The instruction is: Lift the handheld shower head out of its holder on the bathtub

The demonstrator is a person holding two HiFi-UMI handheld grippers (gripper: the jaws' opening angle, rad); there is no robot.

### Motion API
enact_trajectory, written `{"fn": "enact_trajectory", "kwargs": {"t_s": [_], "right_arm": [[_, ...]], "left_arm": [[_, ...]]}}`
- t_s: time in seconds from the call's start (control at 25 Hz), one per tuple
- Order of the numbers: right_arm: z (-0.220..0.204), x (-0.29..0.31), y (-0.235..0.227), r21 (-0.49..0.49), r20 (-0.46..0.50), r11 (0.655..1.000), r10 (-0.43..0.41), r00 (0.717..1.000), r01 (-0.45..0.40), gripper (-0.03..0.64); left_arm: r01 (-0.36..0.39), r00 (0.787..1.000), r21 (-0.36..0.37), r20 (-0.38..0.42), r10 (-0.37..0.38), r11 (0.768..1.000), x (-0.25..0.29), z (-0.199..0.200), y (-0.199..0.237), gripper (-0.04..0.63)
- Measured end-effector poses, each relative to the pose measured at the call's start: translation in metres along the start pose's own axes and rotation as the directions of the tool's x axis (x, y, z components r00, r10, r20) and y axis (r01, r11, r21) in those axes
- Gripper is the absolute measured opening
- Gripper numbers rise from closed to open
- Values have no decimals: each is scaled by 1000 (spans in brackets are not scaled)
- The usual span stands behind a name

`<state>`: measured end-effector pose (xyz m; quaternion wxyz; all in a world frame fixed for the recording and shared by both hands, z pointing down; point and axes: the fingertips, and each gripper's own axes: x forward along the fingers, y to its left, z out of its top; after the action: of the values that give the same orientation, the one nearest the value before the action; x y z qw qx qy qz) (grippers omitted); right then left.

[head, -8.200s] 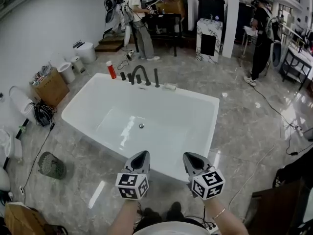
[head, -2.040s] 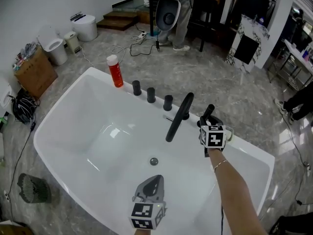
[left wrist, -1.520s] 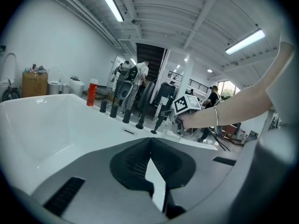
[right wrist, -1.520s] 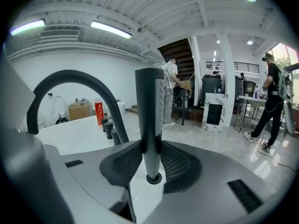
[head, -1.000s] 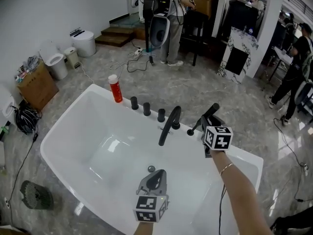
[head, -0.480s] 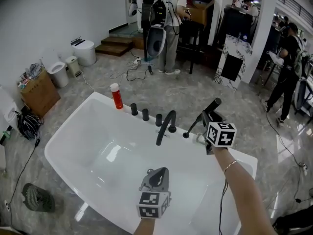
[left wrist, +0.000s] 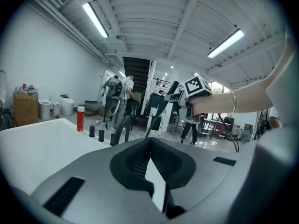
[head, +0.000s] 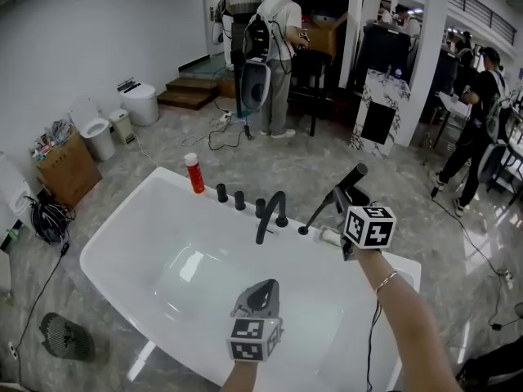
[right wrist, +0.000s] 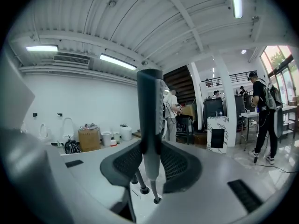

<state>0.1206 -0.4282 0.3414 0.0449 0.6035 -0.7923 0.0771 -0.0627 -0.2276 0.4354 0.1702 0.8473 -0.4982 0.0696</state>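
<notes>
A cardboard box of oddments stands on the floor at far left. The white bathtub holds nothing that shows (a red bottle stands on its rim). The left tongs hover over the basin, tips together on nothing. Right of the spout, the shower head, clamped in the right tongs, has risen since a second ago, its hose trailing to the holder. The lift looks all but done.
</notes>
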Motion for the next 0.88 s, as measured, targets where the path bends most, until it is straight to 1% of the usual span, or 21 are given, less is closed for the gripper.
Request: {"fn": "enact_trajectory", "kwargs": {"t_s": [0.24,0.6,0.88], "right_arm": [[28,-42,11,-9,21,1000,14,1000,-14,126],[56,-89,37,-24,37,999,28,999,-27,124],[62,-120,50,-44,40,999,29,999,-27,124]], "left_arm": [[6,1000,8,17,-6,1000,-28,12,-24,20],[17,999,22,50,-18,1000,-69,32,-49,20],[23,997,51,68,-27,998,-94,38,-64,20]]}}
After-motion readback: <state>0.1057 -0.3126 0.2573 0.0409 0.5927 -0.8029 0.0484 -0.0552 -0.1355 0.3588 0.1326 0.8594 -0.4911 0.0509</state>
